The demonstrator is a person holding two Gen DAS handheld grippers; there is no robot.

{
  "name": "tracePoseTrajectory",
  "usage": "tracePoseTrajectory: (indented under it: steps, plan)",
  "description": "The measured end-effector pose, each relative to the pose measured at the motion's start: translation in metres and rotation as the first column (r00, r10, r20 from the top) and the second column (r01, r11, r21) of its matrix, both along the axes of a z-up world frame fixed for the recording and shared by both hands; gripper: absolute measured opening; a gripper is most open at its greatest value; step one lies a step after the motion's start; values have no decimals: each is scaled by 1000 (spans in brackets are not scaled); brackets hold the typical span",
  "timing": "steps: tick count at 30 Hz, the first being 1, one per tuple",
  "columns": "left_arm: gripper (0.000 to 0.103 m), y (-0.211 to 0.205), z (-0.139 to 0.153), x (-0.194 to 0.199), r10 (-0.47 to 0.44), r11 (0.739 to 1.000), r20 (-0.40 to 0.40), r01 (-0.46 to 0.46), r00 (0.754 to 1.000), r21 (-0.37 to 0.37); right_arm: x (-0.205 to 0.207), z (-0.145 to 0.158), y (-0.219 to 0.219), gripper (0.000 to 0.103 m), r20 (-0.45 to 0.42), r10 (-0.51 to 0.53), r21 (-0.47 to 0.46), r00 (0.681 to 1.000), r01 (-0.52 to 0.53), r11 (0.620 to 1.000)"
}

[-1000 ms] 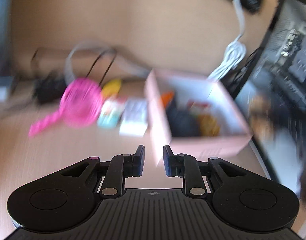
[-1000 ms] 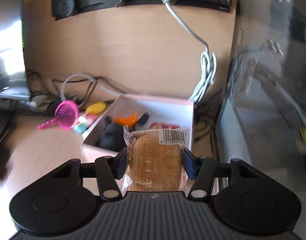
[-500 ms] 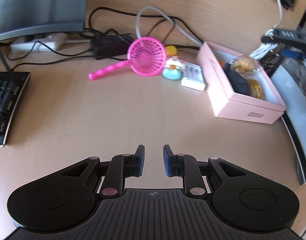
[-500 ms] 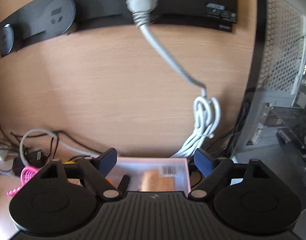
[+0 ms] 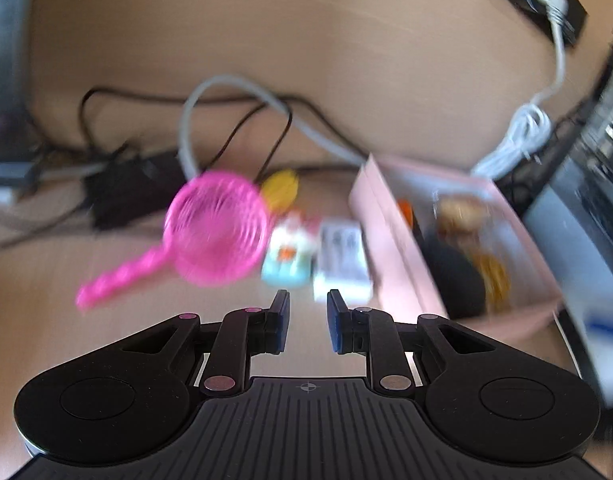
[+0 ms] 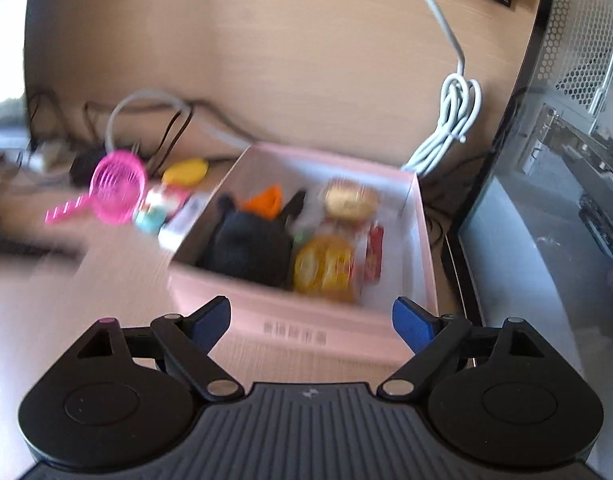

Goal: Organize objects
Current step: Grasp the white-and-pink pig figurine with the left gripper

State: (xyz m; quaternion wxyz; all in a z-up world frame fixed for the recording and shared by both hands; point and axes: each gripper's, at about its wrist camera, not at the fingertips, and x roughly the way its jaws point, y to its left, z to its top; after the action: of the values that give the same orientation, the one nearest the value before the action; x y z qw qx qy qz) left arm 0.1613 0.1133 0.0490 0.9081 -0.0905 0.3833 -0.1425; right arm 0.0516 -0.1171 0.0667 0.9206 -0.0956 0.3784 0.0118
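A pink box (image 6: 306,332) on the wooden desk holds a black item (image 6: 248,246), an orange piece (image 6: 266,202) and wrapped snacks (image 6: 326,264), one a round cake (image 6: 350,200). Left of the box lie a pink net scoop (image 5: 214,228), a yellow object (image 5: 280,190), a small white and blue toy (image 5: 288,256) and a white pack (image 5: 342,258). My left gripper (image 5: 307,322) is nearly shut and empty, just in front of the toy and the pack. My right gripper (image 6: 311,322) is wide open and empty, above the box's near wall. The box also shows in the left wrist view (image 5: 398,248).
Black and grey cables (image 5: 234,116) lie along the back wall behind the scoop. A coiled white cord (image 6: 450,128) hangs from a wall socket strip behind the box. A computer case (image 6: 566,160) stands close on the right of the box.
My right gripper opened and let the wrapped cake go into the box, then drew back. My left gripper swung away and has come back close to the toy and pack.
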Motion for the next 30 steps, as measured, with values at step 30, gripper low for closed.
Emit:
tracePoseTrajectory:
  steps: [30]
  plan:
    - [48,-41,-37,94,109,993,-97,-104,989,56,-63,-25,-5,103,-127,6,-43,992,-12,999]
